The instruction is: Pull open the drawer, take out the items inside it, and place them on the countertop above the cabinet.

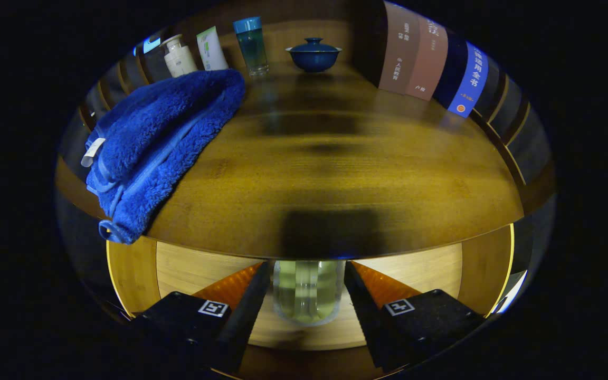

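My gripper (308, 287) is shut on a clear bottle (307, 291) of pale liquid, both fingers pressing its sides. The bottle hangs over the open drawer (188, 266), whose light wooden bottom shows below the cabinet's edge. Its top is hidden behind the front edge of the countertop (335, 174), which spreads out just ahead of and above the fingers. A folded blue towel (156, 142) lies on the countertop's left side, one corner hanging over the front edge.
At the back of the countertop stand a cream bottle (179, 55), a white tube (212, 49), a blue-capped tumbler (252, 45) and a blue lidded bowl (313, 54). Several books (430, 60) lean at the back right.
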Demonstrator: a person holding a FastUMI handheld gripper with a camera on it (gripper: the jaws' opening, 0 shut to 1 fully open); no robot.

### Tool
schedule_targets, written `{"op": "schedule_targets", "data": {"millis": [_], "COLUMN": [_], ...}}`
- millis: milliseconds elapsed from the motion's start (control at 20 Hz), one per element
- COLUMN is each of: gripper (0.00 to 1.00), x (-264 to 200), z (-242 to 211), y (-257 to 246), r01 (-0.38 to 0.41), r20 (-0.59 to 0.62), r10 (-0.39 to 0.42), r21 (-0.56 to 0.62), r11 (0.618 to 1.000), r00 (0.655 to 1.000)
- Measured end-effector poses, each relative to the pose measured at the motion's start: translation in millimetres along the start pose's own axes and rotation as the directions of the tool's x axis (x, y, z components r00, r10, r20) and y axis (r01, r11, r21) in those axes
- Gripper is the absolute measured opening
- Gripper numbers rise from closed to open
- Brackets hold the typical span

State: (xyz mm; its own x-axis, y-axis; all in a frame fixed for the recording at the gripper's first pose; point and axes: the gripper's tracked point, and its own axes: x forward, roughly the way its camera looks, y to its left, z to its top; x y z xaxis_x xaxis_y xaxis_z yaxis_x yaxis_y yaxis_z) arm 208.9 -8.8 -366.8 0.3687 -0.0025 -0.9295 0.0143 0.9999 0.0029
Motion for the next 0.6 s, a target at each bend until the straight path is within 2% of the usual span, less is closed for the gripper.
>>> {"op": "schedule_targets", "data": {"millis": [100, 250, 450, 600], "gripper": [0.86, 0.58, 0.22, 0.22], "x": [1, 5, 6, 6], "z": [-3, -1, 1, 0], "y": [-1, -6, -5, -3], "r01": [-0.005, 0.014, 0.018, 0.011], "r20": [-0.024, -0.004, 0.009, 0.002], "r10": [0.006, -0.014, -0.018, -0.011], "r21": [0.014, 0.034, 0.003, -0.001], "r11": [1.000, 0.999, 1.000, 1.000], "r00": [1.000, 1.000, 1.000, 1.000]}}
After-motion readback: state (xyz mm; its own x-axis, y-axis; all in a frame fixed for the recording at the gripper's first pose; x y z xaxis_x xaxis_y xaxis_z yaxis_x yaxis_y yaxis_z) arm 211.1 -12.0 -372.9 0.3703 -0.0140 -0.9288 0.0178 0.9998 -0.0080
